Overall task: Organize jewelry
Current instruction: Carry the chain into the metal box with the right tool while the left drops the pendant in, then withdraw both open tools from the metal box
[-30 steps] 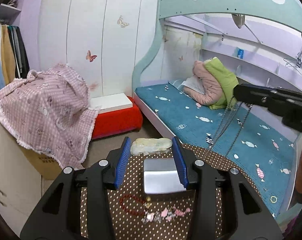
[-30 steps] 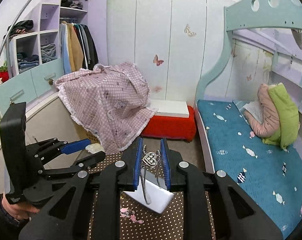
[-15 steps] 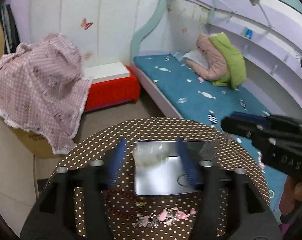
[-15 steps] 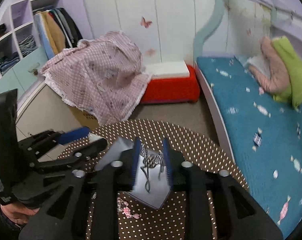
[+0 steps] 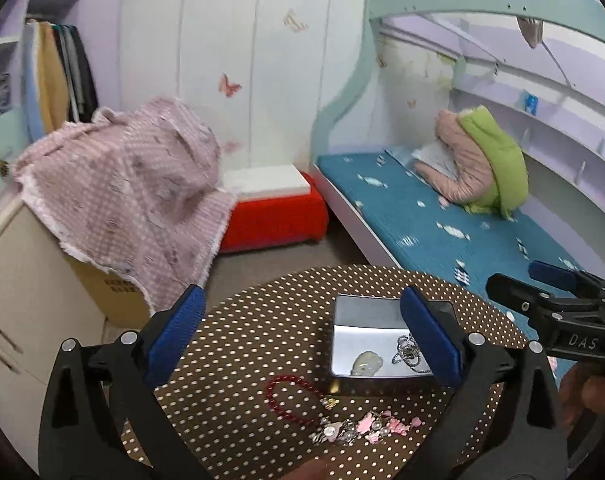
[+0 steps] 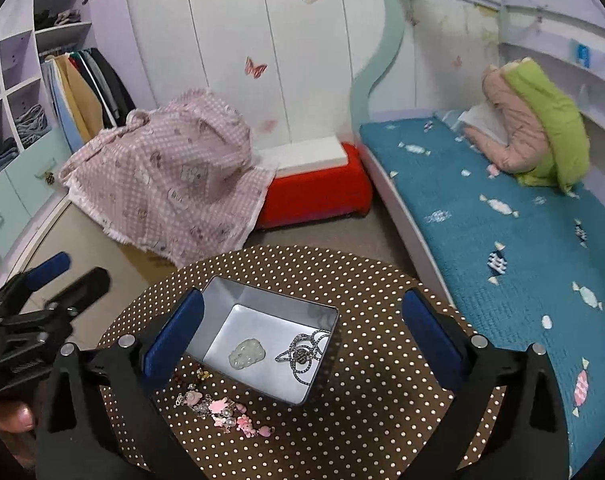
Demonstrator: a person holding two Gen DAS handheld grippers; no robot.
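We are opening both grippers wide now: right gripper (image 6: 302, 332) just released silver necklace (image 6: 302, 354), left gripper (image 5: 302, 332) released jade pendant (image 6: 247, 353). Both are lying in tin box (image 6: 326, 312) between right fingers. Red bracelet (image 5: 288, 396) and pink charms (image 5: 366, 428), below left fingers, are waiting.

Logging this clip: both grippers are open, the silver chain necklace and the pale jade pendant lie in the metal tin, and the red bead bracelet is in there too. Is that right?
Not quite. The red bead bracelet lies on the dotted tablecloth outside the metal tin, as the left wrist view shows. The silver chain necklace and pale jade pendant are inside, and the left gripper and right gripper are open.
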